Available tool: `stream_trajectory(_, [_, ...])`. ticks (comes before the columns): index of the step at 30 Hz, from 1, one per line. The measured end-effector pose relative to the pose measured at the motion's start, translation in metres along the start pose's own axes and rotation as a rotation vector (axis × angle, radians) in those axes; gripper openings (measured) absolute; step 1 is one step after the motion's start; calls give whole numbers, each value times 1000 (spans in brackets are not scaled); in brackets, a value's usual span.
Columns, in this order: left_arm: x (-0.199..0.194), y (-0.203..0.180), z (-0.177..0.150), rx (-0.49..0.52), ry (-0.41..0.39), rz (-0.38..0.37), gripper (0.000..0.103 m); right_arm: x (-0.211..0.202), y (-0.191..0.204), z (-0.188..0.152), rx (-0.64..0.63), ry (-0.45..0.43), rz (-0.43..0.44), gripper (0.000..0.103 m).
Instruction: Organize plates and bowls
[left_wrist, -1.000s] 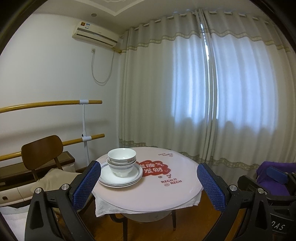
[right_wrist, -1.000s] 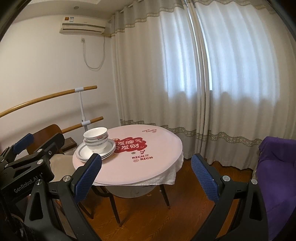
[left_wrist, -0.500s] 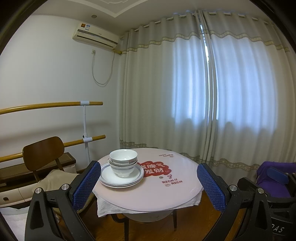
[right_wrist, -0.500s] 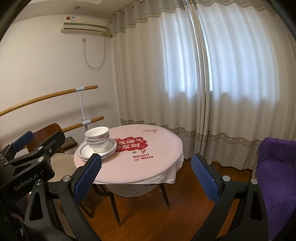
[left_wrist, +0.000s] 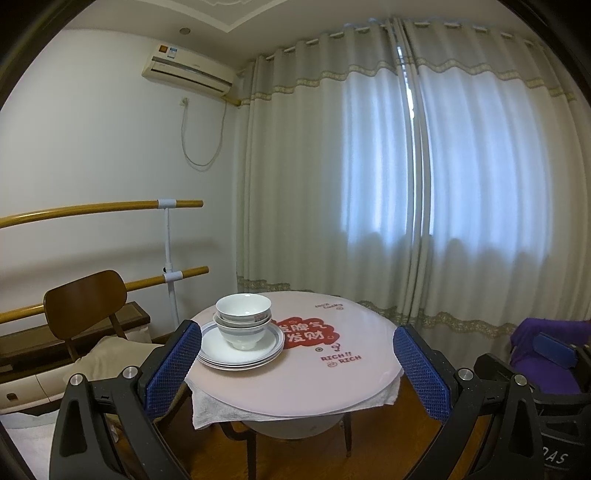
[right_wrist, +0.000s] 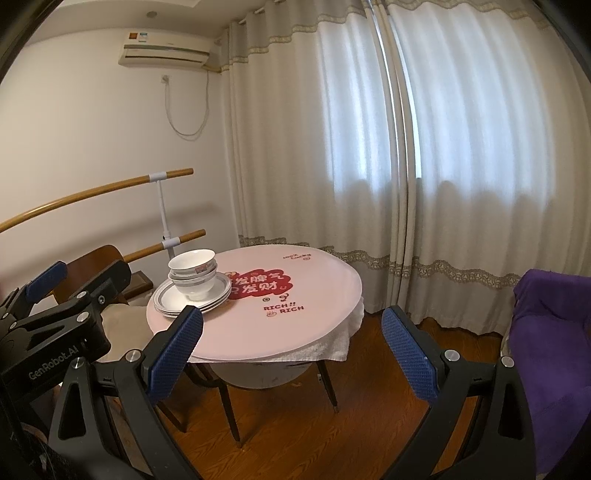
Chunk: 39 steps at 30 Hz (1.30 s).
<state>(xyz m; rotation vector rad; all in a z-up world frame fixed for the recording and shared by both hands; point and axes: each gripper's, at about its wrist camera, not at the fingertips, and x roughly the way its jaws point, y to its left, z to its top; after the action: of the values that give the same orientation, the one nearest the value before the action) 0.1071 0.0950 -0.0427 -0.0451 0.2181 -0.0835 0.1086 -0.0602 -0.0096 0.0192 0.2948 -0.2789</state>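
Observation:
White bowls (left_wrist: 242, 320) are nested in a stack on a stack of white plates (left_wrist: 218, 345) at the left side of a round pink table (left_wrist: 354, 373). The bowls (right_wrist: 192, 272), plates (right_wrist: 164, 295) and table (right_wrist: 325, 295) also show in the right wrist view. My left gripper (left_wrist: 297, 363) is open and empty, held back from the table's near edge. My right gripper (right_wrist: 291, 352) is open and empty, farther back and to the right. The left gripper's body (right_wrist: 55, 321) shows at the left of the right wrist view.
A wooden chair (left_wrist: 86, 306) with a beige cloth stands left of the table. Wooden rails (left_wrist: 92, 210) run along the left wall. Curtains (left_wrist: 406, 184) hang behind the table. A purple-covered seat (right_wrist: 550, 332) is at the right. The floor (right_wrist: 295, 424) is wood.
Both grippers have risen and drawn back slightly, so the table sits a little lower and smaller in view. Jaws stay open. The dishes have not moved.

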Motion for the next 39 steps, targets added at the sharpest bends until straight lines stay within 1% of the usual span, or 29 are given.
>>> stream_trajectory(39, [-12,-4,-1,18,-9,-4,102,-3,-4,-2,7,3,0,100])
